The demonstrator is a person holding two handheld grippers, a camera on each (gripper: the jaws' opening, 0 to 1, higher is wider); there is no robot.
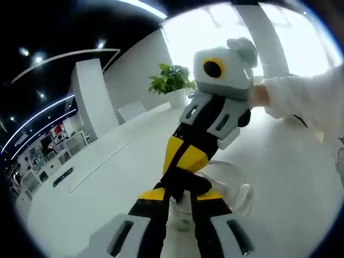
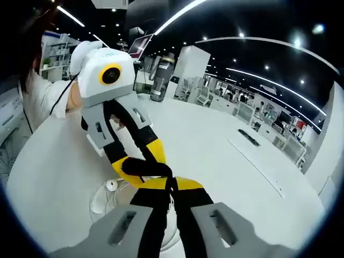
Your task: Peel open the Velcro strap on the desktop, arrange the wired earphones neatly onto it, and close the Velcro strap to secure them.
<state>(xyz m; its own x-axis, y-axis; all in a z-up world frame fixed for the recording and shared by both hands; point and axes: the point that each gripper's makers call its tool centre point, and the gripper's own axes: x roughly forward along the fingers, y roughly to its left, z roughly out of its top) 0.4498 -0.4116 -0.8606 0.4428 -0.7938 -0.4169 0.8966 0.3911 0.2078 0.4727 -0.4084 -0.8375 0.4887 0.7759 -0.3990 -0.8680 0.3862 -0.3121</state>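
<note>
A black Velcro strap hangs between the two grippers, which face each other tip to tip above the white desktop. My left gripper has its yellow-tipped jaws closed on the strap, with white earphone cable showing between them. My right gripper is shut on the strap's other end. In the right gripper view, the white wired earphones lie coiled on the desk just below the strap.
A clear round dish sits on the desk under the grippers. A person's hand in a white sleeve holds the right gripper. A potted plant, a dark bottle and a black bar stand farther off.
</note>
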